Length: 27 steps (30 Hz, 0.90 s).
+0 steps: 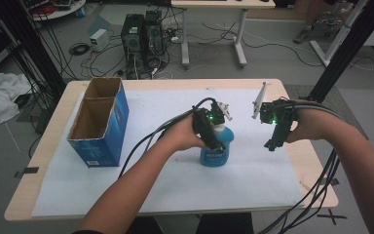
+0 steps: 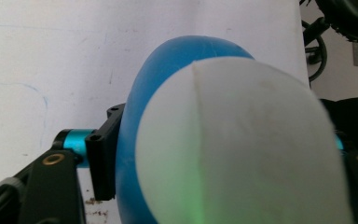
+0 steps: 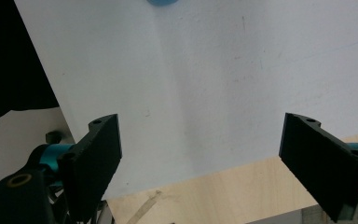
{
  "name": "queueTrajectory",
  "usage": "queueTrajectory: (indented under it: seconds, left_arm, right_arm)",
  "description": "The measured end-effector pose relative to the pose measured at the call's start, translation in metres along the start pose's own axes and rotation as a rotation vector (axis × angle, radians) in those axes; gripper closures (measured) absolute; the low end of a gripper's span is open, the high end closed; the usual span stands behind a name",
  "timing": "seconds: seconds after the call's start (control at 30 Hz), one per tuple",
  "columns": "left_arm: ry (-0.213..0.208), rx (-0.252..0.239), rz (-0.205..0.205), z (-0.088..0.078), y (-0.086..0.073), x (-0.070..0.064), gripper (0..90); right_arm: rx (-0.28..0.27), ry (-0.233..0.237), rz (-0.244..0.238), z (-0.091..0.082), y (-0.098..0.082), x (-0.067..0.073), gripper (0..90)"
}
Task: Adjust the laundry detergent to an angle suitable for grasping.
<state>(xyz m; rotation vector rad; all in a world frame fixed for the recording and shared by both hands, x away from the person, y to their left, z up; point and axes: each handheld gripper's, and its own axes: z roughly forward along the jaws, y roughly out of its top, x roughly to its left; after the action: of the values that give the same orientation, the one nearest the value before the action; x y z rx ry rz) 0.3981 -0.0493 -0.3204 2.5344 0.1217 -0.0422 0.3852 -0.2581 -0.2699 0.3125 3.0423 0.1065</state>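
The blue bottle (image 1: 215, 148) with its white cap stands upright on the white sheet (image 1: 165, 161) near the middle of the table (image 1: 53, 126), right of the open blue cardboard box (image 1: 100, 122). The left gripper (image 1: 213, 127) reaches over its top, jaws clamped on the bottle's upper part. The right gripper (image 1: 274, 139) hangs above the sheet to the bottle's right, well apart from it, jaws spread wide with nothing between them

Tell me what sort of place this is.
Most likely a lab or workshop. Two computer towers stand on the grey floor amid loose cables, black frame posts flank the wooden table, and a height-adjustable desk stands behind.
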Motion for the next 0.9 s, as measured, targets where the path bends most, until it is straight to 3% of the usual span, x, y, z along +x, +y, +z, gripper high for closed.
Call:
queueTrajectory:
  seconds: [0.17,0.47,0.9]
  left_arm:
    - [0.025,0.008,0.007,0.0007,-0.0001,-0.0011,37.8]
    - [0.051,0.02,0.031,0.0003,0.0004,-0.0058,38.7]
    - [0.049,0.037,0.068,-0.0027,0.0035,-0.0102,39.0]
  right_arm:
    - [-0.001,0.0,0.0,0.0008,0.0009,0.0,12.2]
    - [0.0,-0.001,0.001,0.0008,0.0002,-0.0004,12.2]
    - [0.001,0.002,0.004,0.0013,0.0004,0.0006,12.2]
